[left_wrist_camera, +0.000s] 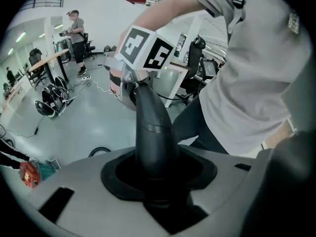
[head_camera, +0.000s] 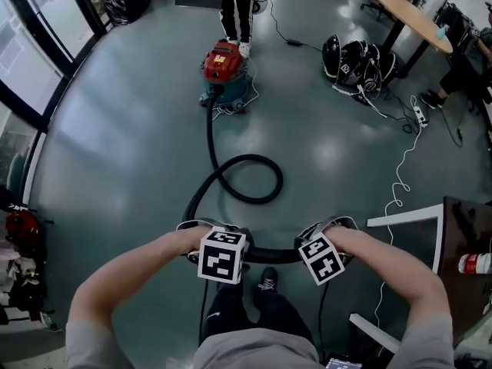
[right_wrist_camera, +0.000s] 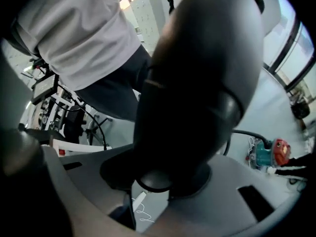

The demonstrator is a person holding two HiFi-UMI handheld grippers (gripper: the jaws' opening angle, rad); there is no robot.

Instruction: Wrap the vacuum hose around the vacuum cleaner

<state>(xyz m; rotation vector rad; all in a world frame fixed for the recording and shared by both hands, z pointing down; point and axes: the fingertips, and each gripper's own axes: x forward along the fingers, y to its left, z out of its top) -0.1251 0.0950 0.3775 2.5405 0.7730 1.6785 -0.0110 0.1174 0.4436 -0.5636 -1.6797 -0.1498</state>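
The red and teal vacuum cleaner (head_camera: 223,71) stands far off on the grey floor. Its black hose (head_camera: 244,177) runs from it, makes one loop on the floor and rises to my hands. Both grippers hold the hose's rigid end section (head_camera: 273,255) level in front of my legs. My left gripper (left_wrist_camera: 158,181) is shut on this black tube (left_wrist_camera: 154,132), which runs up to the right gripper's marker cube (left_wrist_camera: 145,48). My right gripper (right_wrist_camera: 158,181) is shut on the thicker part of the tube (right_wrist_camera: 197,83). The vacuum cleaner (right_wrist_camera: 271,152) shows small at the right.
A person (head_camera: 238,6) stands just behind the vacuum cleaner. Dark helmets or bags (head_camera: 357,60) lie by a wooden table (head_camera: 415,14) at the far right. A white cable (head_camera: 396,183) snakes over the floor towards a white frame (head_camera: 415,221). Bags (head_camera: 23,237) sit at the left.
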